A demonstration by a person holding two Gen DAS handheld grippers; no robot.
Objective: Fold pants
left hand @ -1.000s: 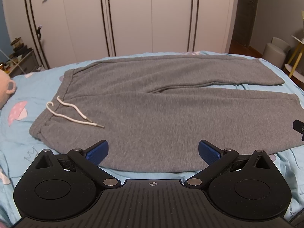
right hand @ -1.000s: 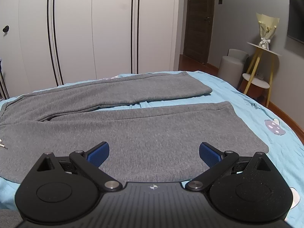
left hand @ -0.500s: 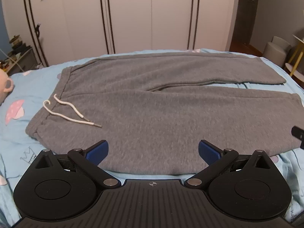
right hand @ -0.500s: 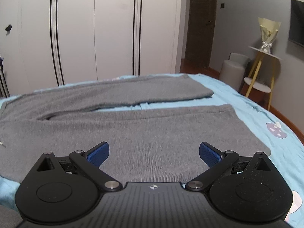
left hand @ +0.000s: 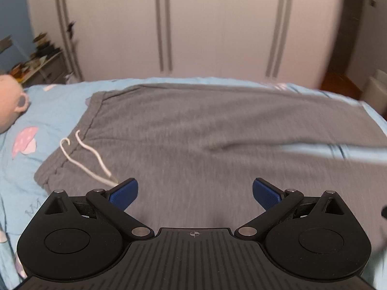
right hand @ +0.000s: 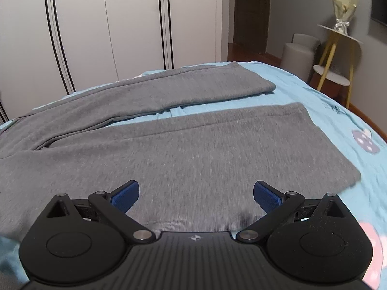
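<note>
Grey fleece pants (left hand: 217,130) are laid flat and full length on a light blue bedsheet (left hand: 48,106). The waistband (left hand: 72,149) is at the left end, and a white drawstring (left hand: 82,154) trails loose across the cloth from it. In the right wrist view, the two legs are seen side by side and spread slightly apart: the far leg (right hand: 183,87) and the near leg (right hand: 217,145), with a strip of bedsheet exposed between them toward the cuffs.

No fold is visible anywhere on the garment. The task is therefore judged to be at its very start: the garment is spread out, but every fold remains to be made. A probable sequence would be one leg laid over the other, followed by folds along the length.

The left gripper (left hand: 194,192) is held over the near edge of the pants, close to the waistband end. Its blue pads (left hand: 124,193) are spread wide, and nothing is held between them. The end of the drawstring lies just beside the left pad; contact cannot be confirmed, as this view is blurred.

The right gripper (right hand: 196,193) is held over the near leg, toward the cuff end. Its jaws are likewise fully spread and empty. Whether either gripper touches the cloth cannot be determined from these views.

A white wardrobe (right hand: 121,24) stands behind the bed.
</note>
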